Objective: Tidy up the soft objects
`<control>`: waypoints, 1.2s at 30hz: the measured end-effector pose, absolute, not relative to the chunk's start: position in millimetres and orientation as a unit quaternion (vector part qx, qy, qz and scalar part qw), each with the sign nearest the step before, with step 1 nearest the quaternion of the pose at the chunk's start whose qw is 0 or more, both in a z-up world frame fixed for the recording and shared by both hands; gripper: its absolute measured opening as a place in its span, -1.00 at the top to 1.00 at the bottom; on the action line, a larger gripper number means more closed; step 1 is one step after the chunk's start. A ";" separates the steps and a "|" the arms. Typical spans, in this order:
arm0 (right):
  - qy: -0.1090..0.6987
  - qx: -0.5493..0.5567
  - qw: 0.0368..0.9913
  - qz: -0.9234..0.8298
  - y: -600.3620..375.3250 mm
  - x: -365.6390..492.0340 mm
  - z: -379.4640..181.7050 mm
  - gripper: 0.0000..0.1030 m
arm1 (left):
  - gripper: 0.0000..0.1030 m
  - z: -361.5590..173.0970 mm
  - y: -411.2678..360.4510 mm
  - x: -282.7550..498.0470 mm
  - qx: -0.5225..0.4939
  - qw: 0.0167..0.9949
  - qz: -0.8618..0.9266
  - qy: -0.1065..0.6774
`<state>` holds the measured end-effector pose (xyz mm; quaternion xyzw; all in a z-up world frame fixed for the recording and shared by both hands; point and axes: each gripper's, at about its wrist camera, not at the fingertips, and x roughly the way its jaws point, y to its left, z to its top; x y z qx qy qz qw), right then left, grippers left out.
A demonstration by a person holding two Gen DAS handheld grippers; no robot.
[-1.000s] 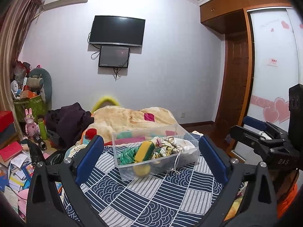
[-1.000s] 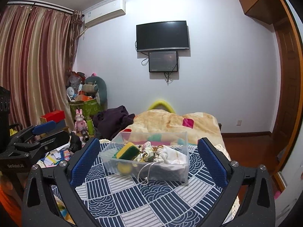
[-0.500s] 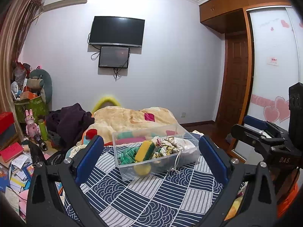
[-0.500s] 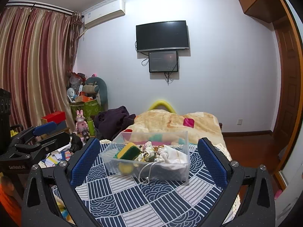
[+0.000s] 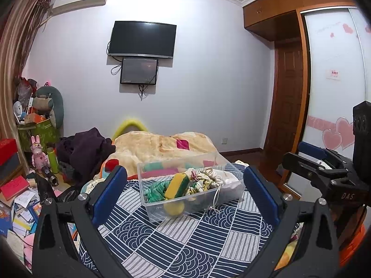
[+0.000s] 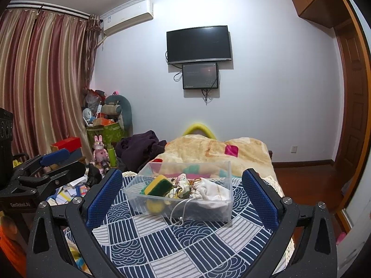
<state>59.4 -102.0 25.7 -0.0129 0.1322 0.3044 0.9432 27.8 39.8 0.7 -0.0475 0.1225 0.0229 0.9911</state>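
A clear plastic bin stands on a blue-and-white patterned cloth. It holds a yellow-green sponge, a green cloth, a white drawstring bag and a yellow ball. My left gripper is open and empty, held back from the bin. The bin, sponge and bag also show in the right wrist view. My right gripper is open and empty, also short of the bin. Each gripper shows at the edge of the other's view.
A beige blanket and dark clothes lie behind the bin. Books and papers litter the floor at left, with a pink rabbit toy. A wardrobe door stands at right, curtains at left.
Both grippers have drifted very slightly; the bin sits a touch lower and closer in the views. Nothing was taken hold of or let go.
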 end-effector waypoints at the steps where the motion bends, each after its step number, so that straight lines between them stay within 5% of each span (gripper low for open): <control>1: 0.132 -0.013 0.943 0.304 -101.7 59.2 26.0 -1.00 | -0.97 1.1 39.6 27.8 -0.047 0.991 0.023 0.122; 36: 0.145 -0.006 0.942 0.303 -101.1 57.6 26.7 -1.00 | -0.98 0.9 31.1 23.9 -0.044 0.993 0.009 0.110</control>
